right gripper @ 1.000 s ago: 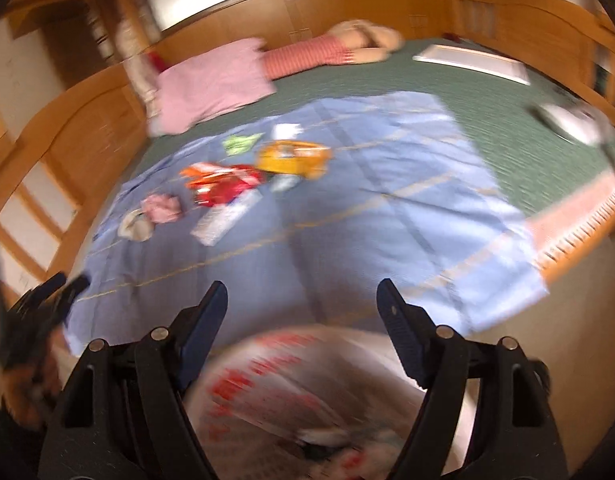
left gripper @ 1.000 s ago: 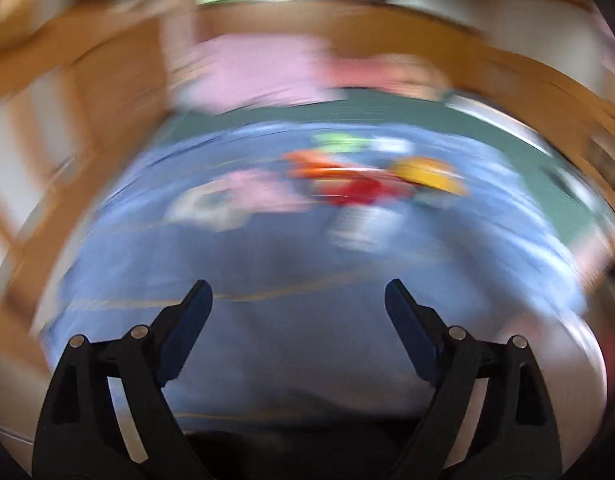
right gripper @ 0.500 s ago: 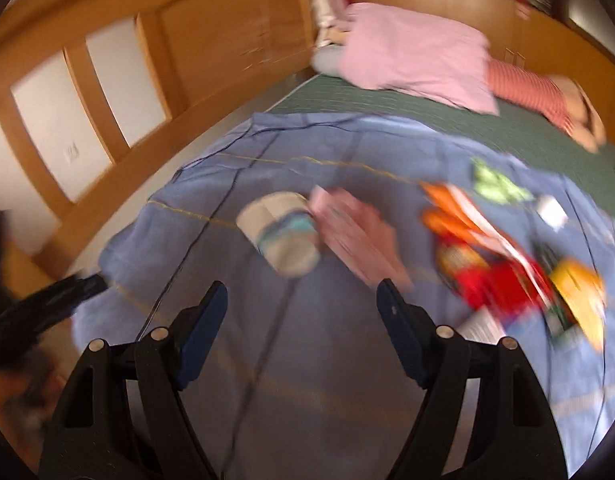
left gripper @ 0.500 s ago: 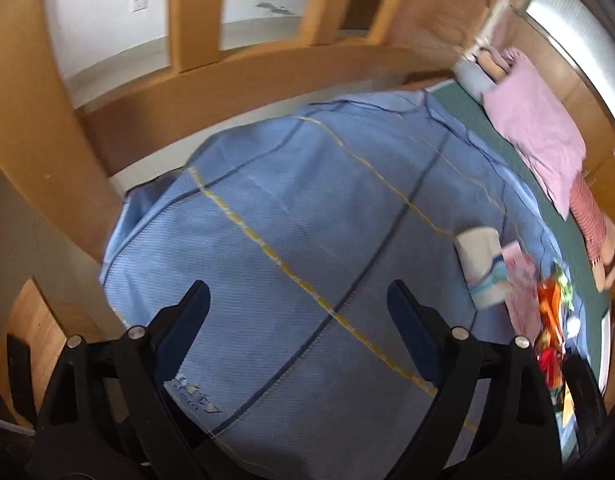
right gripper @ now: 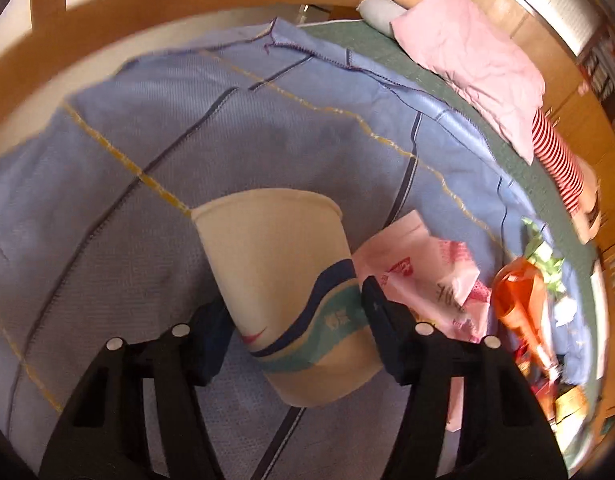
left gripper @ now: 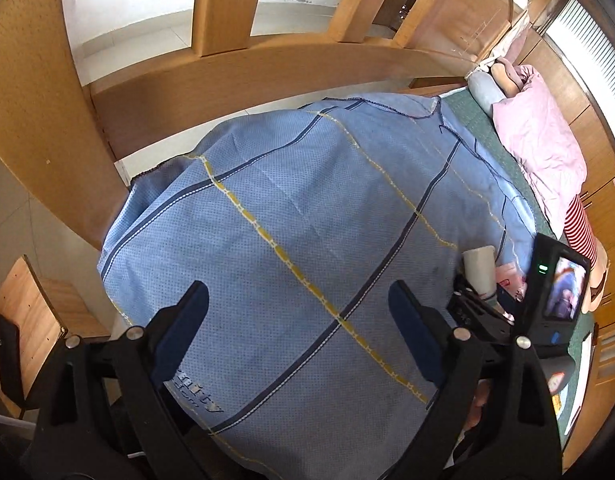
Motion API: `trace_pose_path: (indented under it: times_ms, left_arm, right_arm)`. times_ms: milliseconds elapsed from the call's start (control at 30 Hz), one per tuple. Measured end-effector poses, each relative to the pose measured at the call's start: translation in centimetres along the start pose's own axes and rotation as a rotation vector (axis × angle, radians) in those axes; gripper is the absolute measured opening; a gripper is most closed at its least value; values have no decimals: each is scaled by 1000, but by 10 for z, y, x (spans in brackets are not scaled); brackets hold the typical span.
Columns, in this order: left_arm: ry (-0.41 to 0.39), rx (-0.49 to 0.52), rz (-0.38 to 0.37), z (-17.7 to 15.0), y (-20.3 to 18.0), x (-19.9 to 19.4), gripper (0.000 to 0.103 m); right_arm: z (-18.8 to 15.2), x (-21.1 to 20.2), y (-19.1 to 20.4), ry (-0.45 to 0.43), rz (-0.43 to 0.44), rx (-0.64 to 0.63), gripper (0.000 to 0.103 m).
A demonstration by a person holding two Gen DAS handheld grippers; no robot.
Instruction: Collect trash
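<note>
A white paper cup (right gripper: 291,288) with a blue and teal band lies on its side on the blue blanket (right gripper: 187,140). My right gripper (right gripper: 295,316) is around the cup, one finger at each side of it; whether the pads press it is unclear. The cup also shows in the left wrist view (left gripper: 480,268), with the right gripper (left gripper: 483,300) on it. A pink wrapper (right gripper: 431,272) lies just right of the cup. An orange wrapper (right gripper: 519,300) and more litter lie further right. My left gripper (left gripper: 299,328) is open and empty above the blanket.
A pink pillow (right gripper: 471,52) and a red-striped cloth (right gripper: 555,160) lie at the far side on a green mat (right gripper: 371,48). A wooden partition (left gripper: 235,68) runs along the blanket's far edge. A wooden chair (left gripper: 27,320) stands at the left.
My right gripper has moved in onto the paper cup, which now sits between its fingers. The left wrist view has stayed much the same; the right gripper has come into it at the right.
</note>
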State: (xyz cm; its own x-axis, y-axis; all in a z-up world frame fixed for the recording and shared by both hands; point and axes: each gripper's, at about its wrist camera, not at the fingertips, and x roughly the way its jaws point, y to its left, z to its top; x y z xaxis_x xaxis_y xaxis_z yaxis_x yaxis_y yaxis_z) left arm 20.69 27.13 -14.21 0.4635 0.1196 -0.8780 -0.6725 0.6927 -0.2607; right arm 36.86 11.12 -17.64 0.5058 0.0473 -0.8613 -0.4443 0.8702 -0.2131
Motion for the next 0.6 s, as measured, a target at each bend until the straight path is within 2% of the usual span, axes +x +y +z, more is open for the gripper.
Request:
trace_pose_path:
  times_ms: [33,67,100,133,200,233,300,333,400,433,467,500,533,567,600]
  left_arm:
    - [0,0,3,0,0,0,91]
    - [0,-1,4,-1,1,0,91]
    - [1,-3,4,-1,2,-1,91]
    - [1,-7,4,-1,3,-1,91]
    - [-1,-19,8,-1,6,-1,91]
    - [-1,-25,9,0,7,-1,91]
    - [4,-29,8,-1,10,0,91]
    - [9,-27,5,-1,10,0,91]
    - [17,-19,1,-3,9,1,91]
    - [21,-13,-2,-4,7,2,91]
    - [30,-4,-10,-5,6,4,91]
    - [42,8,-20,-7,3,5,91]
    - [55,20,-35,-8,1,7,92]
    - [73,36,-58,-10,-3,10,92]
    - [90,56,-84,-13,-8,12,93]
  right_arm:
    - [-2,-5,-7,-6,44,39,46]
    - [-4,-15,-15,-24,93,91,41]
    - [-8,-24,-28,-19,206,176,40]
    - [-13,-29,-36,-5,326,261,37]
    - [-36,-33,-56,51,682,480,37]
    - [-49,-33,-59,76,831,539,37]
    - [-73,-31,-57,125,1030,600,37]
    - [-83,-30,-56,148,1051,611,37]
    - [-105,-25,-55,190,985,602,39]
    - [-112,-23,-56,196,938,588,43]
    - [-116,-21,-58,203,902,583,53]
    - [-122,-20,-63,214,863,592,59]
    - [-124,-19,-70,212,857,607,67]
    - [-126,-22,-78,196,853,625,72]
    - [-126,-29,-87,170,823,628,72]
